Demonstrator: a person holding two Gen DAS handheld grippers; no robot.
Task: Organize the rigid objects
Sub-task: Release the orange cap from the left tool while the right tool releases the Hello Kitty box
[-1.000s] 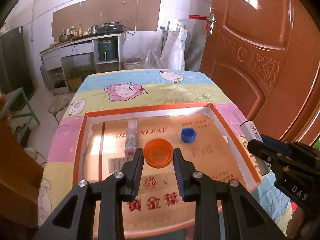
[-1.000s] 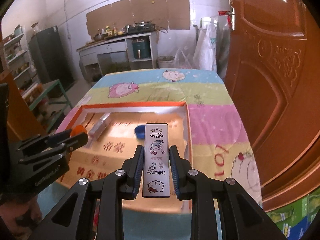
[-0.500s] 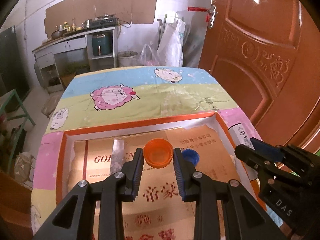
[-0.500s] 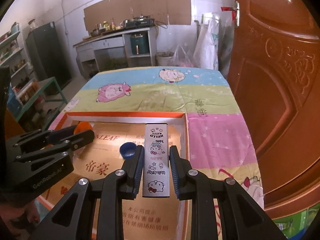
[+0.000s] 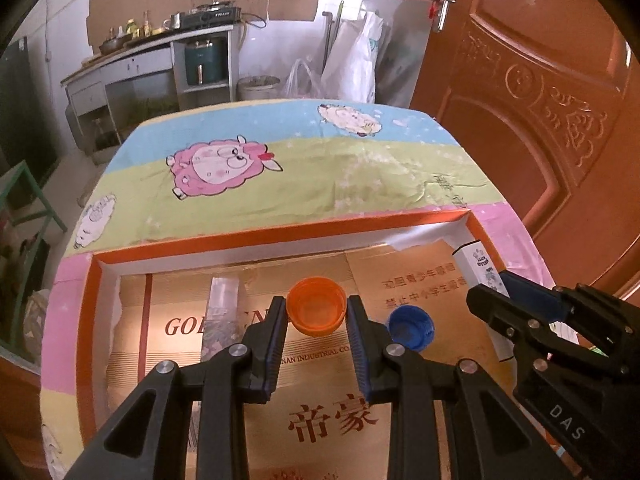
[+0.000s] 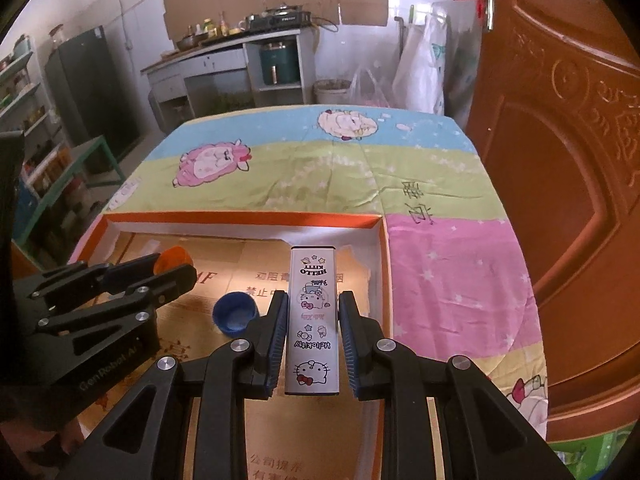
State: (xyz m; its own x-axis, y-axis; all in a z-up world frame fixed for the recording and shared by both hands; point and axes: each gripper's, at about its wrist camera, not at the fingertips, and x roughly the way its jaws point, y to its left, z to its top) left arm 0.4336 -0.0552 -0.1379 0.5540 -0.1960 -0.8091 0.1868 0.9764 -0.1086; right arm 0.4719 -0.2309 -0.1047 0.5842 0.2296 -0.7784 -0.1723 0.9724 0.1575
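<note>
My left gripper is shut on an orange bottle cap, open side up, above the shallow cardboard tray with an orange rim. My right gripper is shut on a long white Hello Kitty box, held lengthwise over the tray's right side. A blue bottle cap lies on the tray floor between the two grippers. A clear plastic tube lies on the tray floor to the left. Each gripper shows in the other's view: the right gripper, the left gripper.
The tray sits on a table with a pastel cartoon-sheep cloth. A brown wooden door stands close on the right. Beyond the table's far end are a counter with a stove, a bucket and bags.
Both grippers have moved forward and lower over the tray toward its far wall, each still holding its object. The blue cap and clear tube now appear nearer.
</note>
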